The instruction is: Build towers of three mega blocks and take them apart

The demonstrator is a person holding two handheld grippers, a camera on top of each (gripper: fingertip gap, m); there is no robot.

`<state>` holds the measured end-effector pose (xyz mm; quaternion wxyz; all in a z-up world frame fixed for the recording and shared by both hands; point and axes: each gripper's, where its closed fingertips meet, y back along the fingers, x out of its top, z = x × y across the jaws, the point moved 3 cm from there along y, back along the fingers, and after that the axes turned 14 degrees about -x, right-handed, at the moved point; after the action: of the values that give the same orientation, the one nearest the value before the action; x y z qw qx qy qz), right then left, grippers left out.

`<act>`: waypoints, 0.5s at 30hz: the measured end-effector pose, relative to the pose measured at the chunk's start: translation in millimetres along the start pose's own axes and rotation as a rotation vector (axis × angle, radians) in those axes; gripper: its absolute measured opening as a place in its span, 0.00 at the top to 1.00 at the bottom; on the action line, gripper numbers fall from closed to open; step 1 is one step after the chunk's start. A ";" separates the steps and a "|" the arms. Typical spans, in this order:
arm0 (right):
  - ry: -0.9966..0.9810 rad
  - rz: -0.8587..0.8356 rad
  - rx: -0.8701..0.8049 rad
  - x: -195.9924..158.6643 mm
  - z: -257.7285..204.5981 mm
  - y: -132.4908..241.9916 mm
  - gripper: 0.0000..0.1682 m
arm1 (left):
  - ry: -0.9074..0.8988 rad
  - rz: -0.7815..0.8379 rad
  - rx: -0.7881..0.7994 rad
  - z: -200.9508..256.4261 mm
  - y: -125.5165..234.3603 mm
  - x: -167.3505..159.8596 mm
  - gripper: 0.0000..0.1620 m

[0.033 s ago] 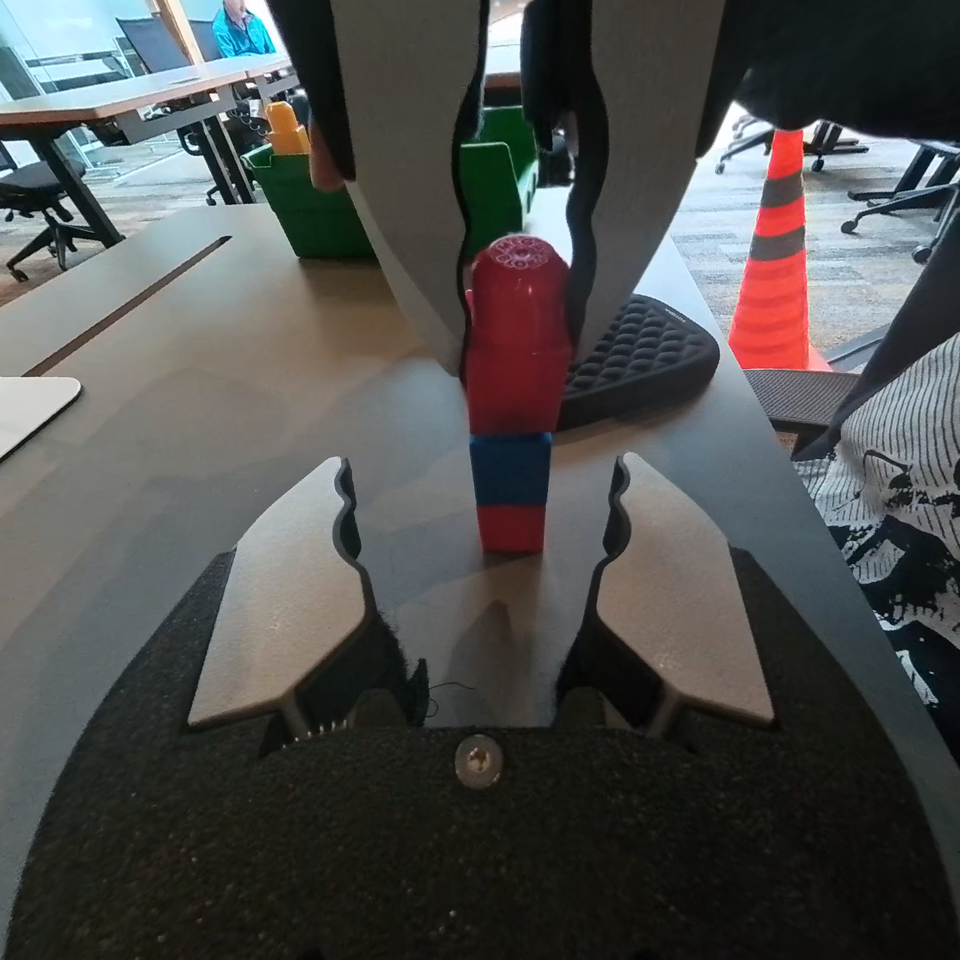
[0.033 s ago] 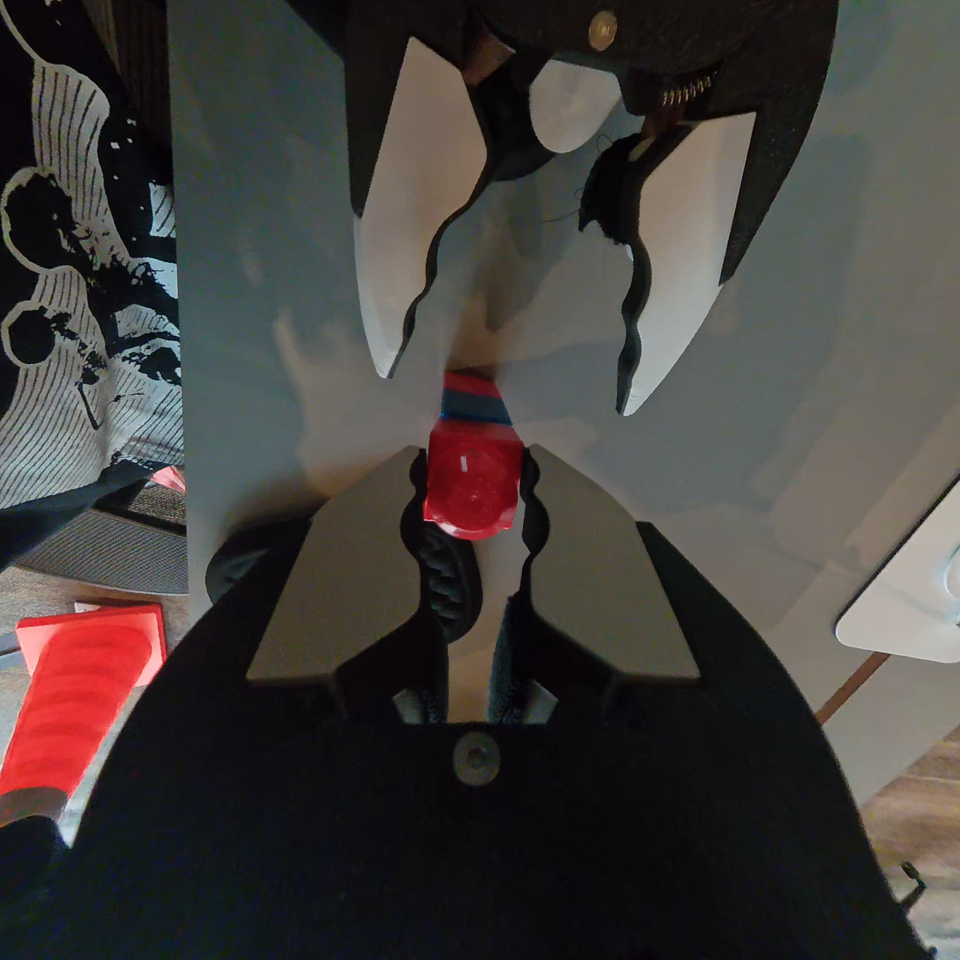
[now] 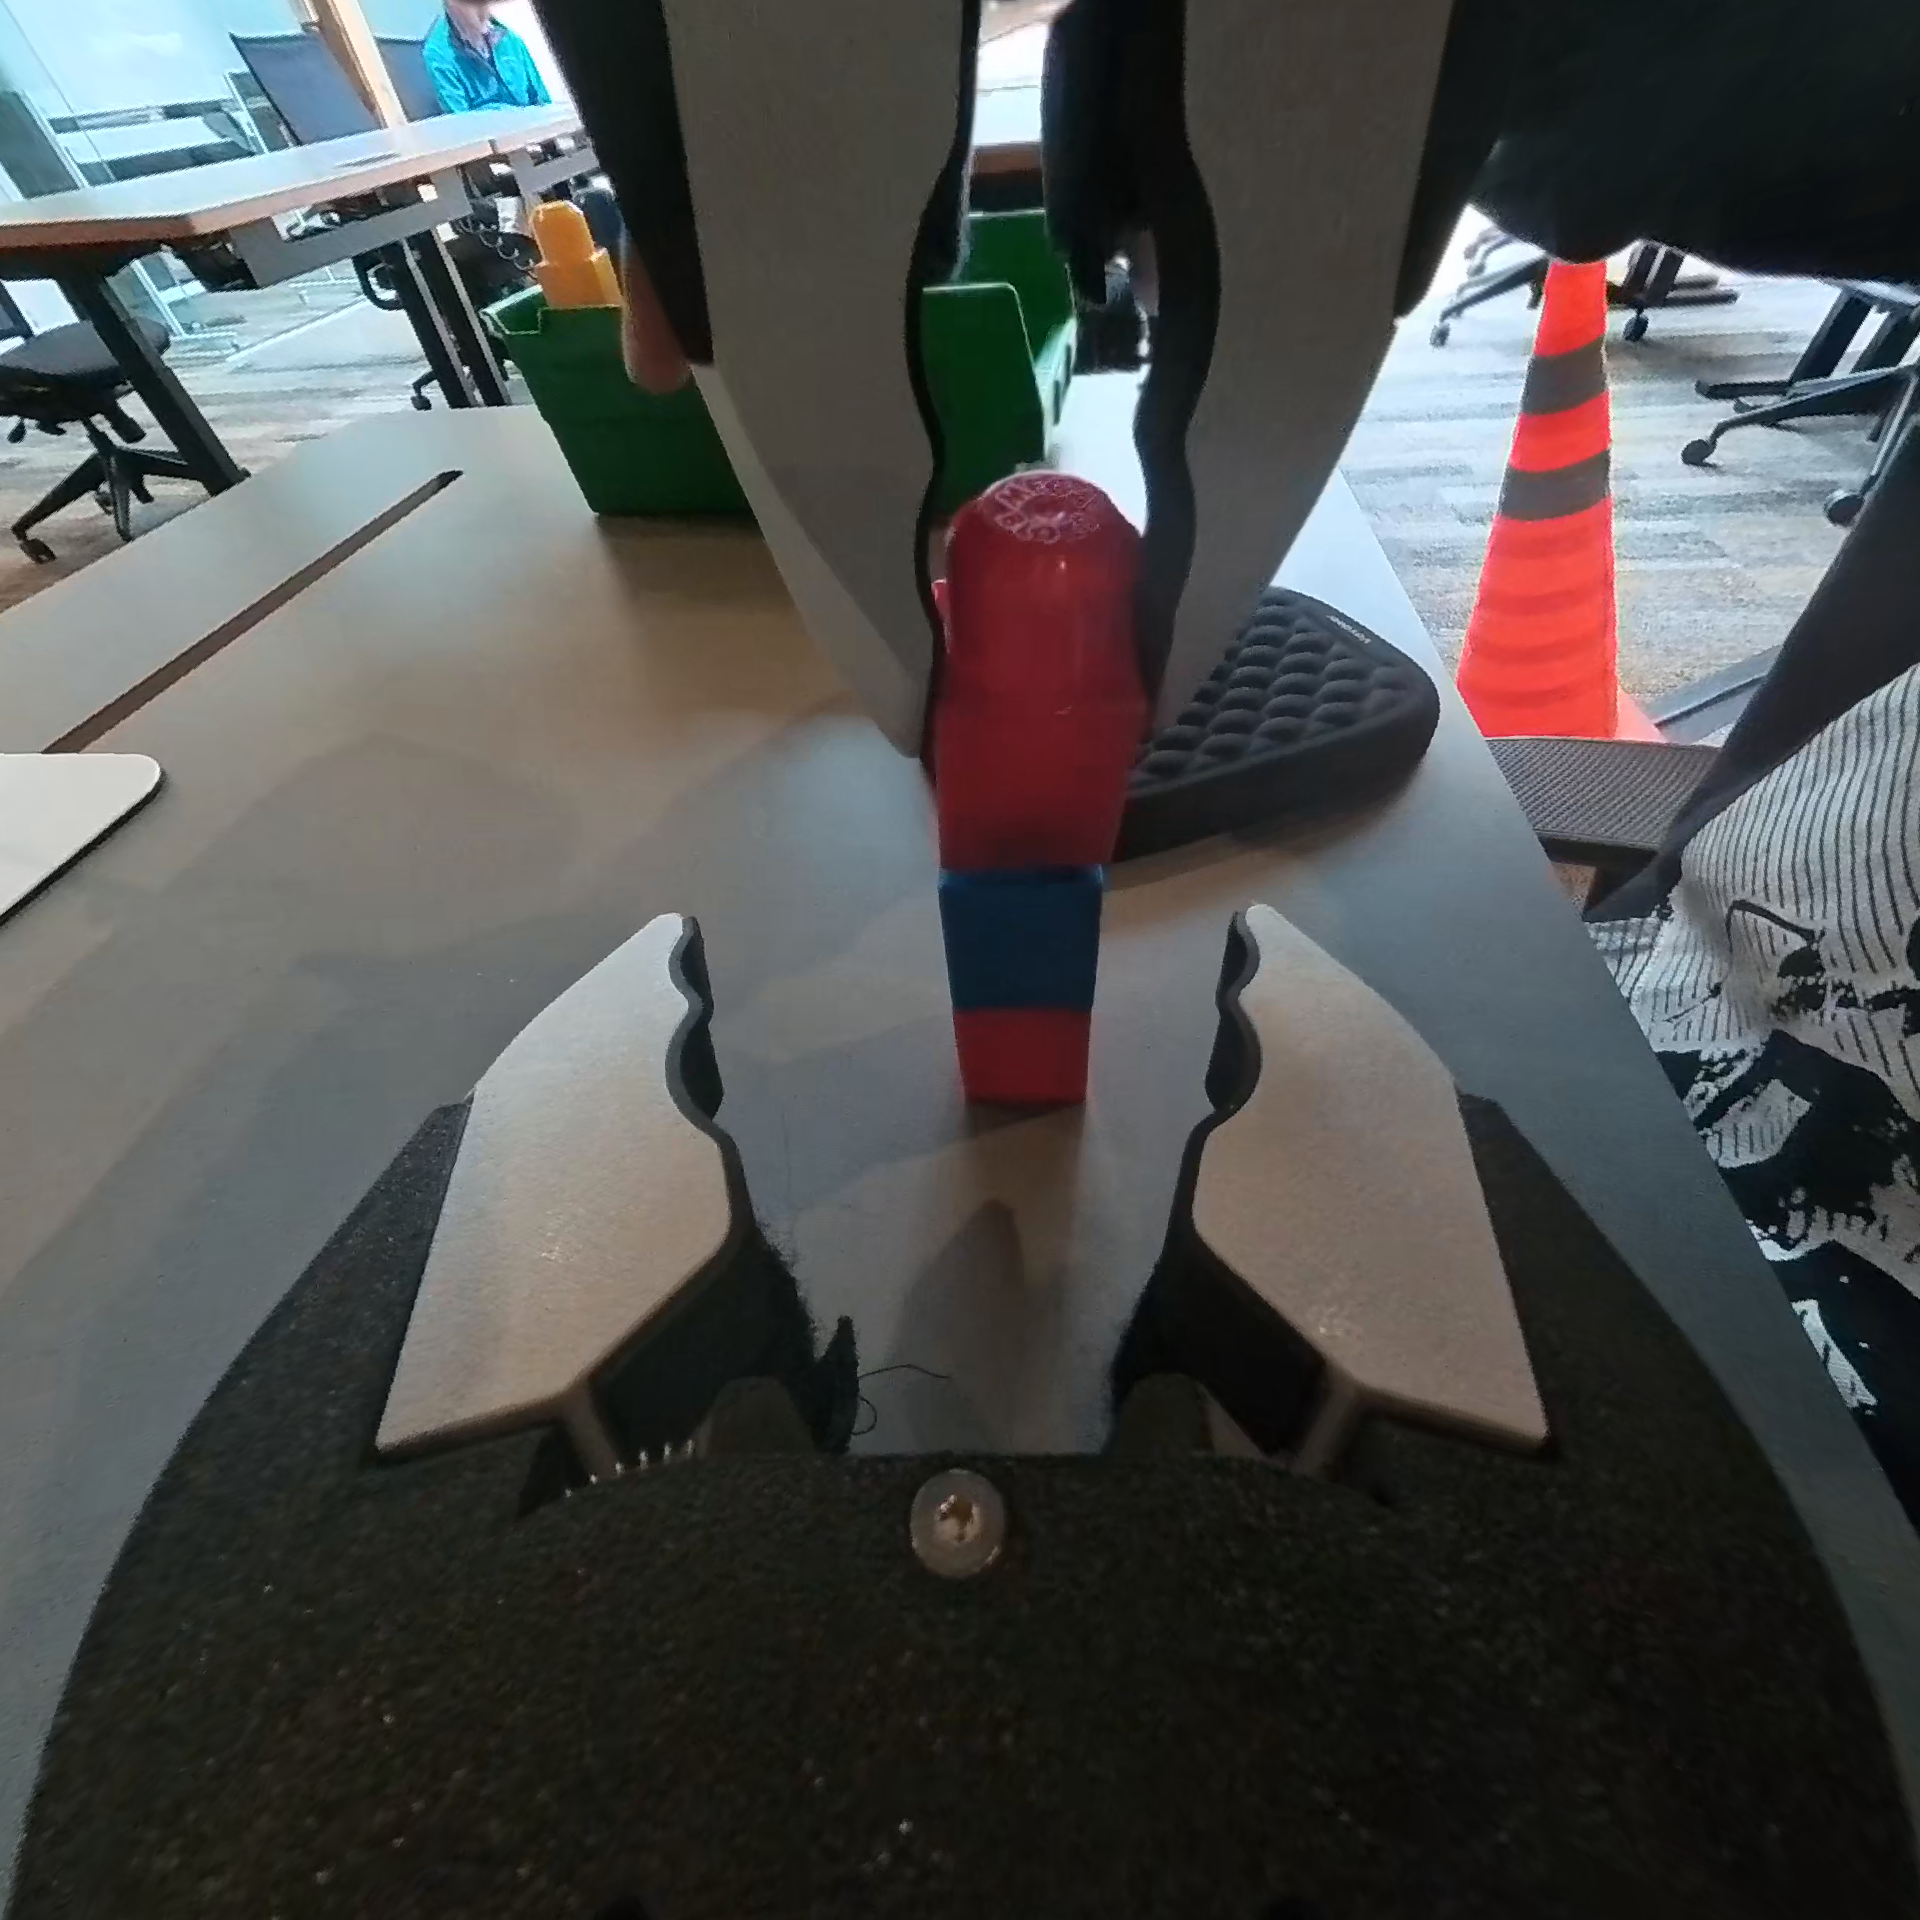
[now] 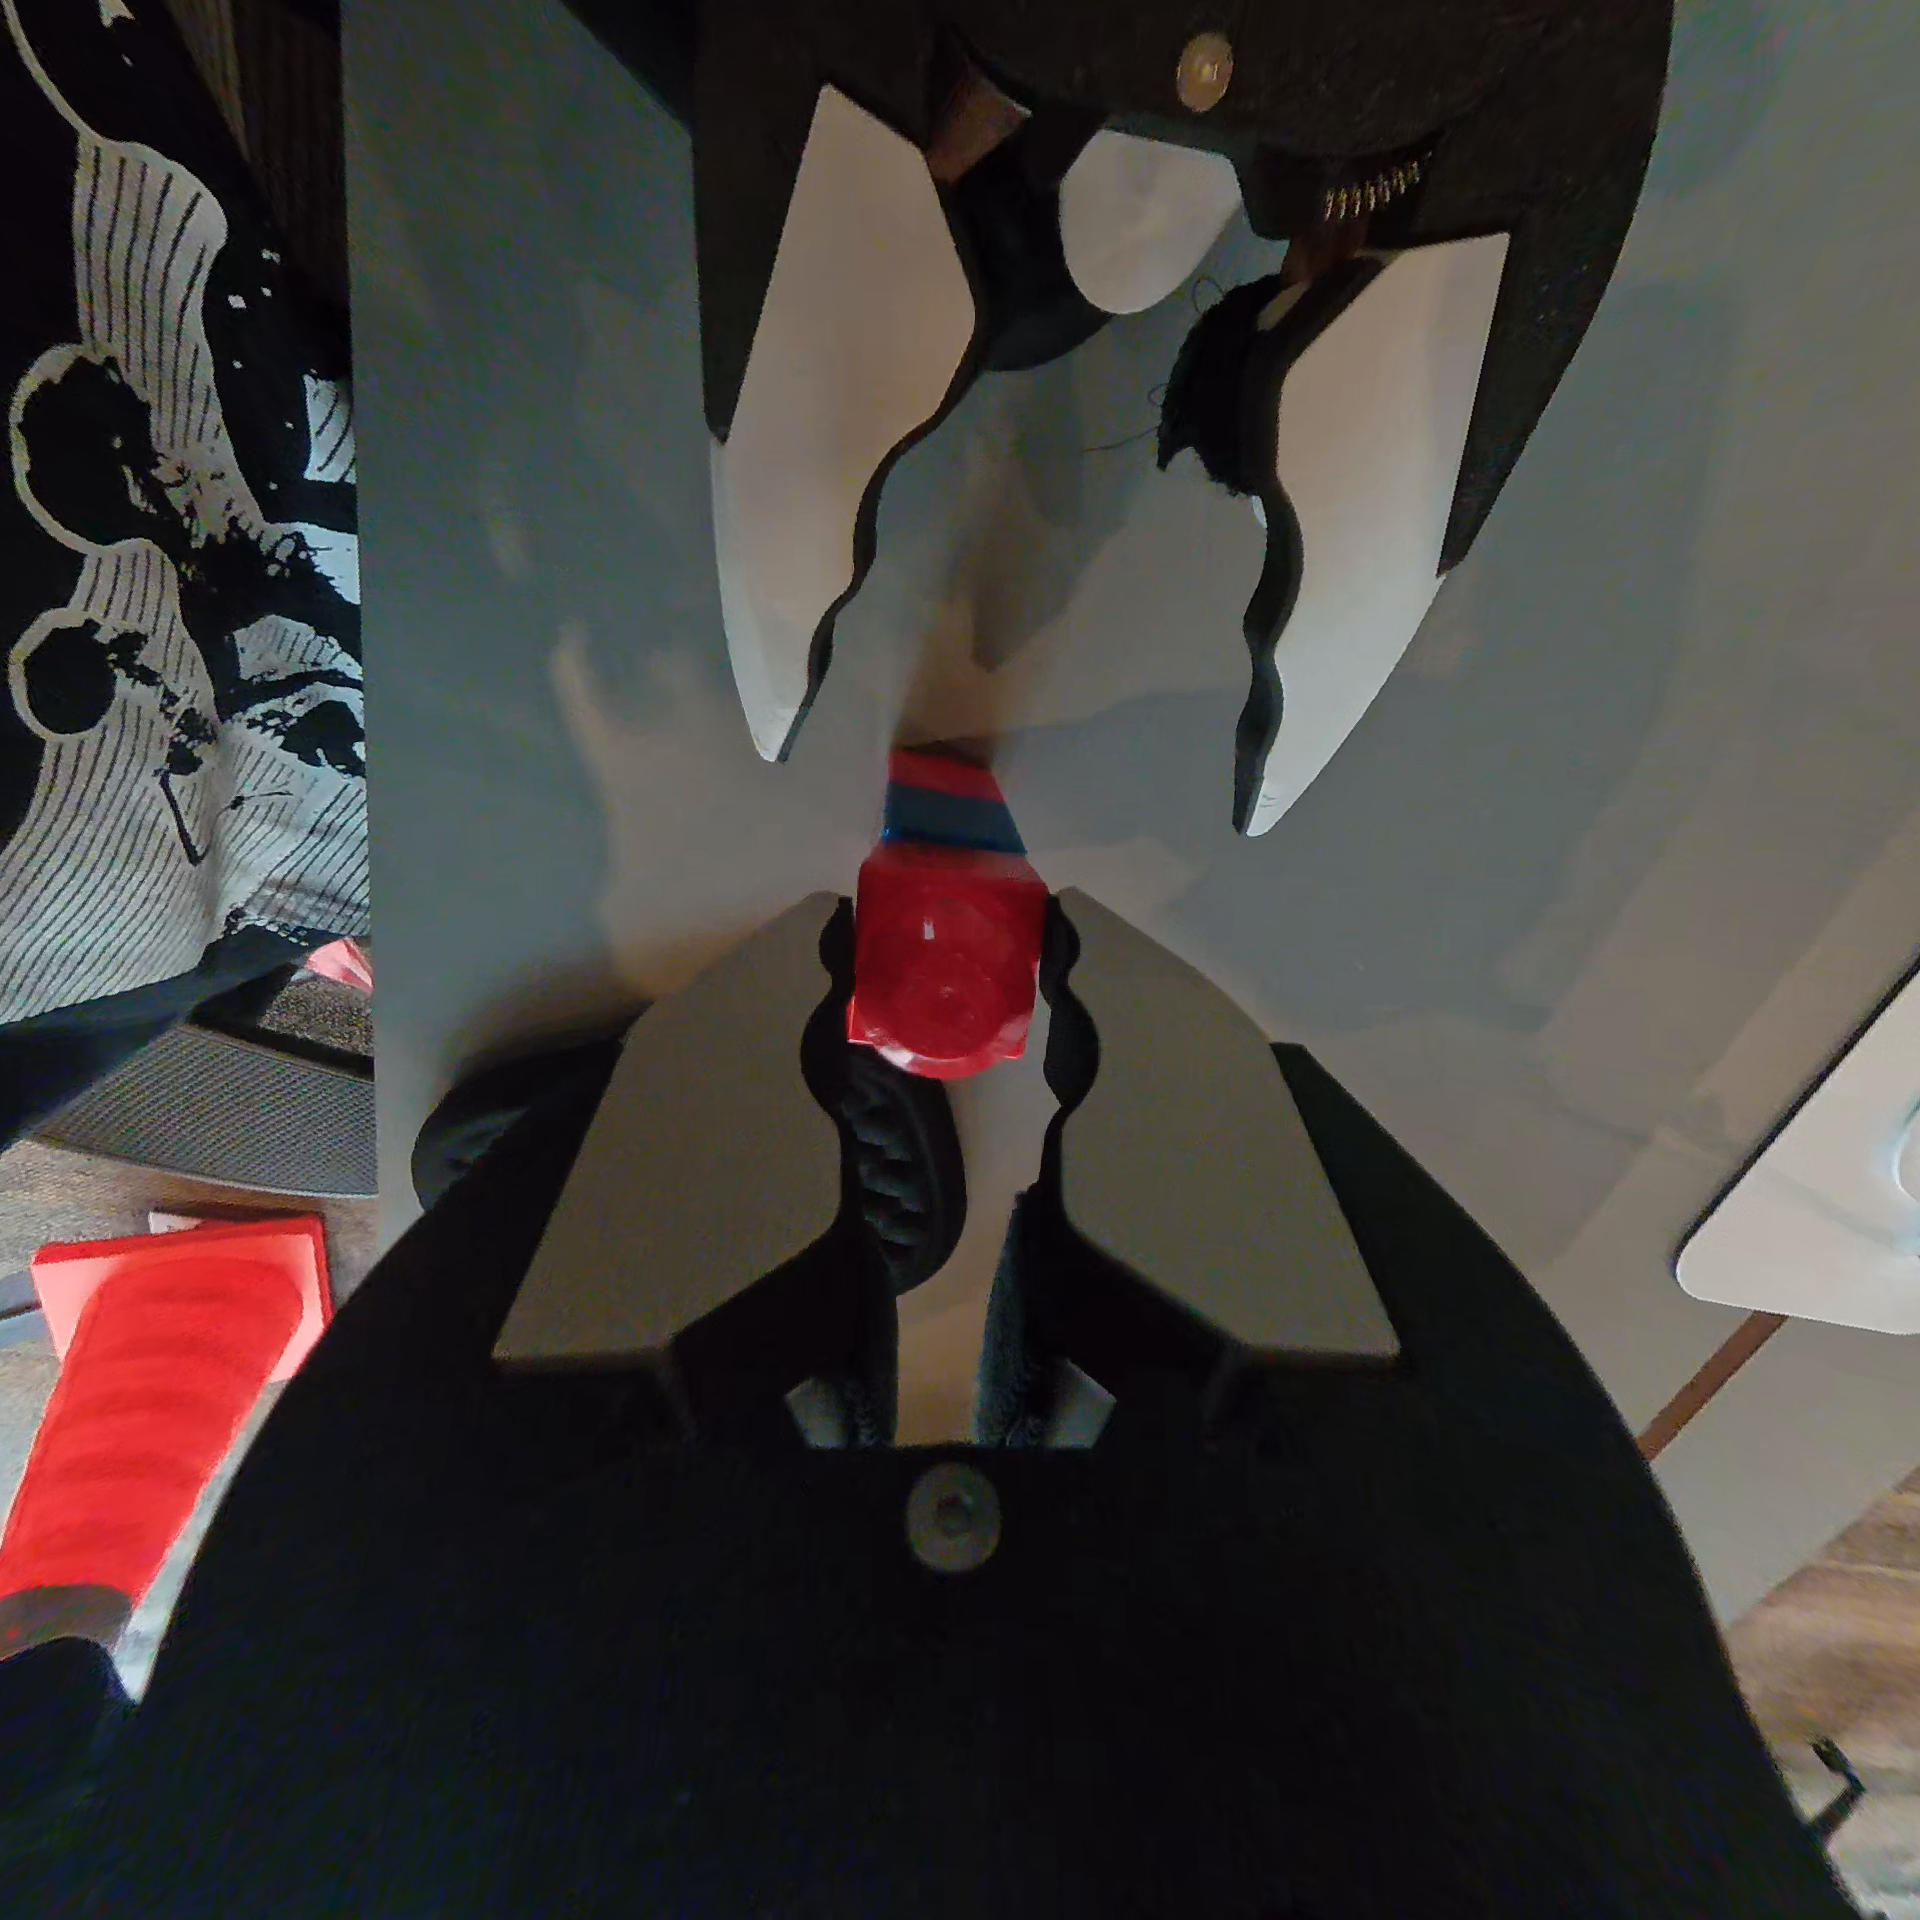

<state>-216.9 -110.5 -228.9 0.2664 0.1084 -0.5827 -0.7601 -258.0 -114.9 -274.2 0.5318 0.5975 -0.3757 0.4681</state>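
Observation:
A tower of three mega blocks stands on the grey table: a red bottom block, a blue middle block and a tall red top block. My right gripper comes down from above and is shut on the top red block, which also shows in the right wrist view between that gripper's own fingertips. My left gripper is open and low over the table. Its fingers stand apart on either side of the tower's lower blocks without touching them.
A green bin with a yellow block stands at the back of the table. A black wrist rest lies behind the tower. A white pad lies at the left. An orange cone stands past the table's right edge. Both grippers' tips are close together, under 4 cm apart.

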 end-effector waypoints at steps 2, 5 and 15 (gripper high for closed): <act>-0.006 0.021 -0.001 0.1 -0.5 -0.1 0.80 | -0.001 -0.002 -0.001 0.2 -0.2 -0.3 0.43; -0.037 0.063 -0.006 -1.6 0.1 -0.2 0.80 | -0.003 -0.003 -0.002 0.4 -0.3 -0.3 0.44; -0.211 0.360 -0.056 -9.1 -1.3 -1.6 0.80 | 0.000 -0.001 -0.001 0.0 0.0 -0.4 0.45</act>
<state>-209.1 -106.4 -232.1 0.3382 -0.0851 -0.5960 -0.7233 -258.1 -114.9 -274.6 0.5324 0.5974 -0.3757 0.4674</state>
